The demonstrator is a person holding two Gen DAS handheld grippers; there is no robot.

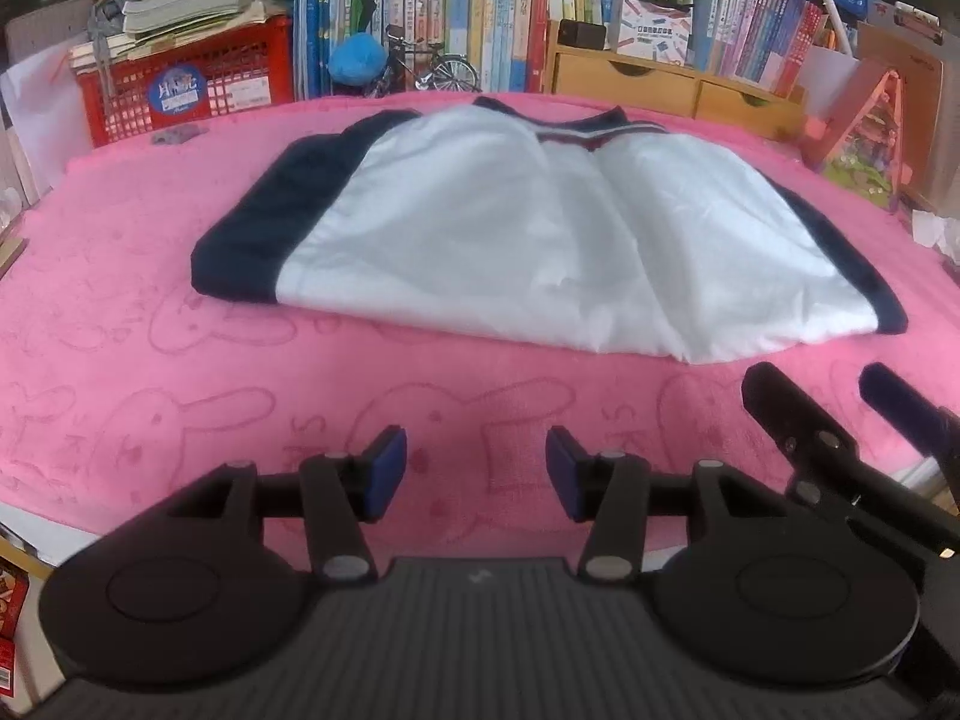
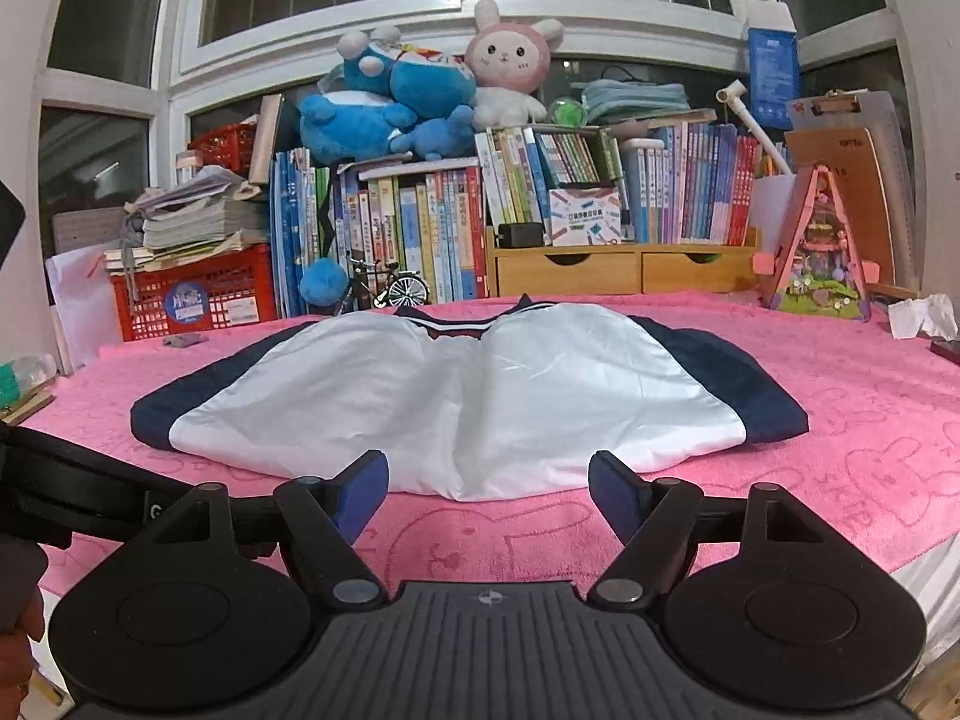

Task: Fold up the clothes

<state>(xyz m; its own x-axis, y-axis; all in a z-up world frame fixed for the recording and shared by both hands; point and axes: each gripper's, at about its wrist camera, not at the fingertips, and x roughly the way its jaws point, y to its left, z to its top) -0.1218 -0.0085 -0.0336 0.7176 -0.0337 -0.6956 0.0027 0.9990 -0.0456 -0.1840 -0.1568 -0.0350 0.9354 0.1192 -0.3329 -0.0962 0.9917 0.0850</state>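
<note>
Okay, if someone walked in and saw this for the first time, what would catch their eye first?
Probably the white garment with navy side panels, lying folded in the middle of the bright pink bunny-print towel that covers the table. Behind it, blue and pink plush toys sit on top of a crowded row of books under the window. Nearest the camera, the left gripper and right gripper are both open and empty, just short of the garment.

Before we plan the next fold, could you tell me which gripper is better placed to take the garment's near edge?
Probably right: the right gripper hangs open right at the garment hem, while the left gripper sits farther back.
</note>
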